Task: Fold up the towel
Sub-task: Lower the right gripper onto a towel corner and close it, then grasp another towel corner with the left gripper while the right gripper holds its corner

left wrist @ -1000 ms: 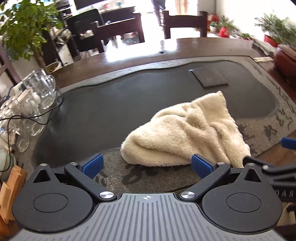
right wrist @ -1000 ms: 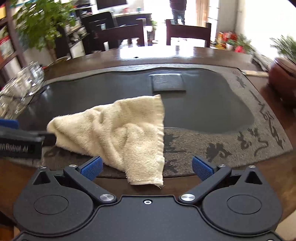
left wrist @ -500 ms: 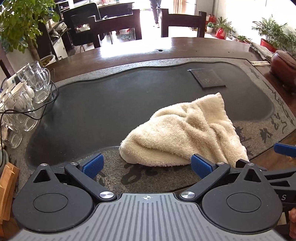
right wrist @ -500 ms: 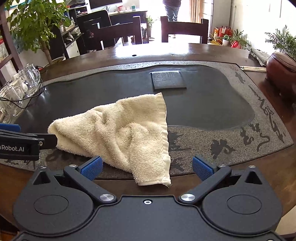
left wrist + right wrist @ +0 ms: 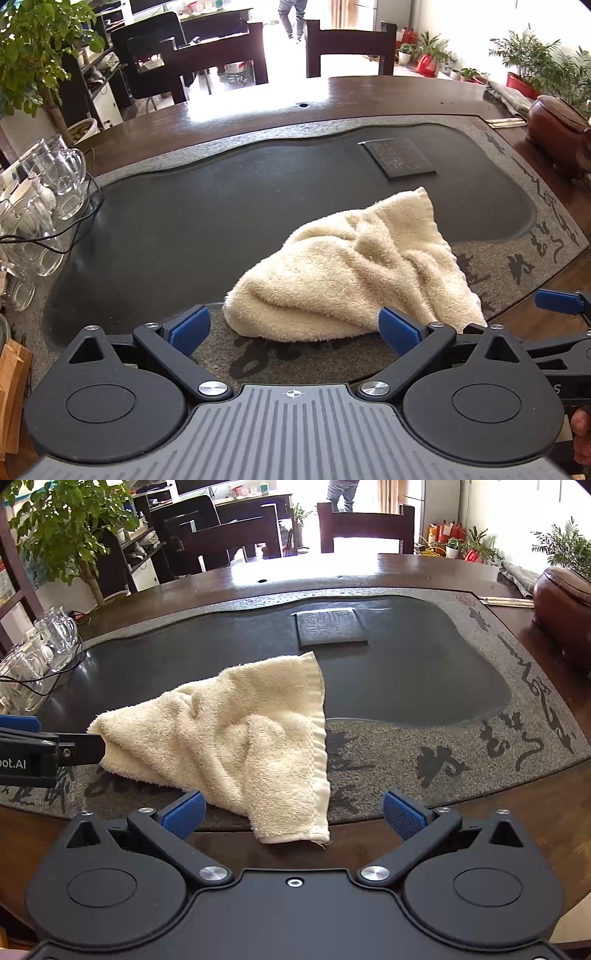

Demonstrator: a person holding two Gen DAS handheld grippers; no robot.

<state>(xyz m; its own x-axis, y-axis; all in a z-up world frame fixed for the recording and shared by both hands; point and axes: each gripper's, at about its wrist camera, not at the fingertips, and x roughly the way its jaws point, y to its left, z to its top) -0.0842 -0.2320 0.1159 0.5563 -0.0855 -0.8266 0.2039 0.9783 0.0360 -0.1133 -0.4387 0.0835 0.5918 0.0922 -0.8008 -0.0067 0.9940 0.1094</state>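
Observation:
A cream terry towel (image 5: pixel 354 269) lies crumpled on the dark stone tea tray (image 5: pixel 184 229); in the right wrist view the towel (image 5: pixel 236 738) has one corner hanging over the tray's front rim. My left gripper (image 5: pixel 295 328) is open and empty, just short of the towel's near left edge. My right gripper (image 5: pixel 293 810) is open and empty, with the towel's hanging corner between its blue pads (image 5: pixel 400 814). Neither gripper touches the towel.
Several glass mugs (image 5: pixel 48 184) and a black cable stand at the tray's left. A square stone tile (image 5: pixel 399 158) lies beyond the towel. A brown leather object (image 5: pixel 554 129) sits at the right. Chairs and plants stand behind the wooden table (image 5: pixel 258 107).
Both grippers have drawn back and risen a little, so the towel sits slightly farther off in both views. The towel has not moved. Both grippers stay open.

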